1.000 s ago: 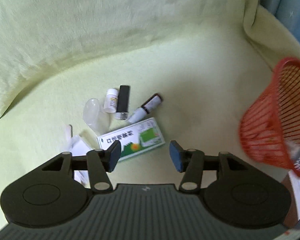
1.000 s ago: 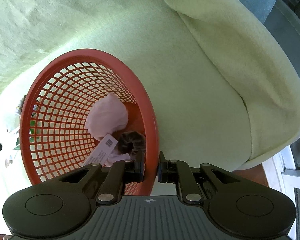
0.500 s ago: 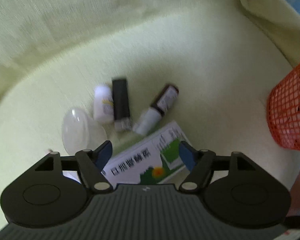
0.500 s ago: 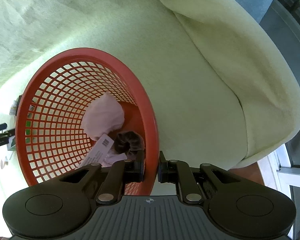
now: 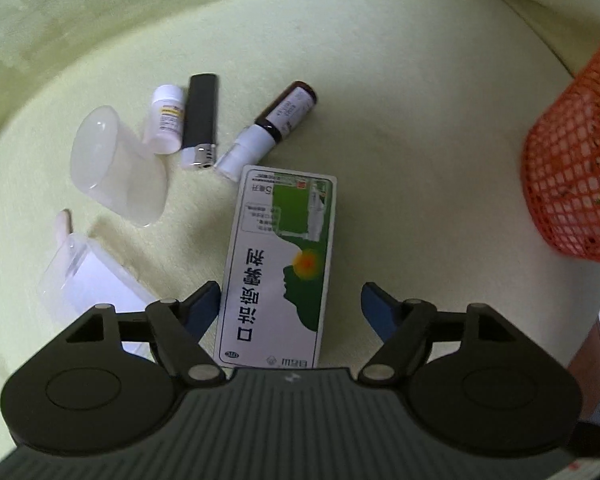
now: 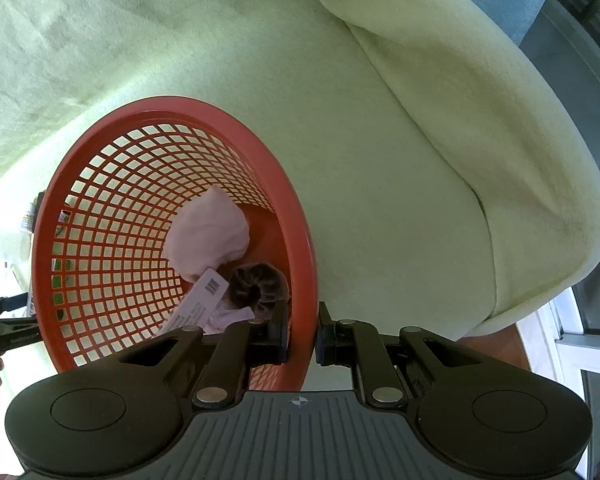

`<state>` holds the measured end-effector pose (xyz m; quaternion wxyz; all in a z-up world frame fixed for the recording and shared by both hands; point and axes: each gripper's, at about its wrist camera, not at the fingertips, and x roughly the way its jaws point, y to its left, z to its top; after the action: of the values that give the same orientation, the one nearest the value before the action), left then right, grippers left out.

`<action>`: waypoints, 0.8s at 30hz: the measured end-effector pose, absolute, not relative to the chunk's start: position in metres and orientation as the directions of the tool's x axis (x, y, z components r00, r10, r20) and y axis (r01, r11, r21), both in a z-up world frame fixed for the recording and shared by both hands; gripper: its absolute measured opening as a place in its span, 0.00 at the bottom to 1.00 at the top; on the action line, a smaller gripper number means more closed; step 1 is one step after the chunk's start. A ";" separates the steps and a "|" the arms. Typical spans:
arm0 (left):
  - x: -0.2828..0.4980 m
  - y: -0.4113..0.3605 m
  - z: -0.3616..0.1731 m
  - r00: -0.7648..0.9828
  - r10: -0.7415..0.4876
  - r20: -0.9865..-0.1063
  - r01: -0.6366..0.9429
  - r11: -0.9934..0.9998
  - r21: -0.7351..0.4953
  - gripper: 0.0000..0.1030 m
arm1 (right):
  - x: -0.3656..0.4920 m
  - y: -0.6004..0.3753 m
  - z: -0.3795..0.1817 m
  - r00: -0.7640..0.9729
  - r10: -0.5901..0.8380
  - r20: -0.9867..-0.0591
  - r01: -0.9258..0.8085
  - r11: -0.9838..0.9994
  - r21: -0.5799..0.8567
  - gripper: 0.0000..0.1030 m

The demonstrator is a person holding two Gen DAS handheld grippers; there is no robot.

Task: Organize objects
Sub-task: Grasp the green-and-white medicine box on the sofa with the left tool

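- The green-and-white medicine box (image 5: 278,268) lies flat on the pale green cushion (image 5: 400,128), lower centre of the left wrist view, long side running up the frame.
- The left gripper (image 5: 290,304) hangs over the box's near end with fingers spread wide; the box sits between them, not pinched, and the left pad looks just beside the box edge while the right pad stands apart.
- Risk one: with that uneven gap, closing would likely push the box sideways before both pads bite, and a flat carton on soft fabric can skid or twist out.
- Risk two: the pads may sink into the cushion and pinch fabric along with the carton.
- Just above the box, the brown spray bottle (image 5: 270,130) nearly touches its top corner; the black lighter (image 5: 200,120), small white bottle (image 5: 165,124) and clear cup (image 5: 116,164) crowd the upper left, so a shoved box could knock them rolling.
- Lower left there's a clear plastic piece (image 5: 80,276), partly hidden, hard to say what it is.
- The red basket (image 6: 172,236) is clamped at its rim by the right gripper (image 6: 302,336), fingers narrow on the wall, cloth and a dark scrunchie inside.
- If that rim grip slips, the tilted basket could tip and spill.
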<state>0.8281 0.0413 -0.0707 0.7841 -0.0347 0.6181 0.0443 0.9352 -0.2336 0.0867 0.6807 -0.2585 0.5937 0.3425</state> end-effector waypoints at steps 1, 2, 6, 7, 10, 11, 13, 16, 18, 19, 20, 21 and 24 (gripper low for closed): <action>0.831 0.042 -0.071 0.227 0.038 -0.973 -0.128 0.992 0.009 0.69 | 0.935 -0.234 0.087 0.060 0.159 -0.985 -0.773 0.632 0.055 0.09; 0.834 0.043 -0.072 0.214 0.044 -0.976 -0.142 0.990 0.013 0.68 | 0.935 -0.234 0.087 0.060 0.159 -0.985 -0.773 0.631 0.055 0.09; 0.845 0.042 -0.082 0.143 0.076 -0.987 -0.156 0.986 0.053 0.52 | 0.935 -0.233 0.086 0.061 0.162 -0.985 -0.772 0.633 0.056 0.09; 0.845 0.041 -0.083 0.134 0.078 -0.988 -0.156 0.986 0.057 0.52 | 0.935 -0.234 0.087 0.060 0.163 -0.985 -0.772 0.634 0.057 0.09; 0.843 0.036 -0.076 0.127 0.084 -0.988 -0.173 0.983 0.062 0.50 | 0.935 -0.233 0.087 0.057 0.162 -0.985 -0.770 0.635 0.060 0.09; 0.843 0.034 -0.070 0.125 0.077 -0.989 -0.182 0.982 0.054 0.50 | 0.935 -0.233 0.087 0.058 0.163 -0.985 -0.770 0.635 0.060 0.09; 0.836 0.030 -0.055 0.124 0.046 -0.991 -0.215 0.976 0.018 0.49 | 0.935 -0.233 0.089 0.056 0.171 -0.984 -0.769 0.635 0.067 0.09; 0.828 0.024 -0.023 0.133 -0.008 -0.991 -0.274 0.961 -0.045 0.49 | 0.934 -0.232 0.090 0.056 0.178 -0.982 -0.772 0.632 0.071 0.09; 0.822 0.017 0.003 0.164 -0.026 -0.986 -0.295 0.953 -0.074 0.49 | 0.935 -0.233 0.090 0.055 0.184 -0.981 -0.772 0.632 0.074 0.09; 0.827 0.012 0.014 0.182 -0.030 -0.983 -0.296 0.951 -0.084 0.49 | 0.935 -0.233 0.090 0.054 0.185 -0.981 -0.771 0.632 0.077 0.09; 0.826 0.008 0.025 0.193 -0.033 -0.981 -0.301 0.949 -0.091 0.49 | 0.935 -0.233 0.090 0.054 0.187 -0.981 -0.771 0.632 0.078 0.09; 0.823 0.004 0.036 0.202 -0.034 -0.979 -0.306 0.947 -0.096 0.49 | 0.935 -0.233 0.090 0.055 0.188 -0.981 -0.772 0.631 0.078 0.09; 0.824 -0.009 0.066 0.235 -0.035 -0.971 -0.319 0.941 -0.112 0.49 | 0.935 -0.234 0.089 0.052 0.192 -0.980 -0.771 0.631 0.083 0.09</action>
<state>0.8239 -0.0091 0.0663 0.7725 -0.1450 0.6114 0.0919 0.9354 -0.2339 0.0893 0.6824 -0.2450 0.5913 0.3529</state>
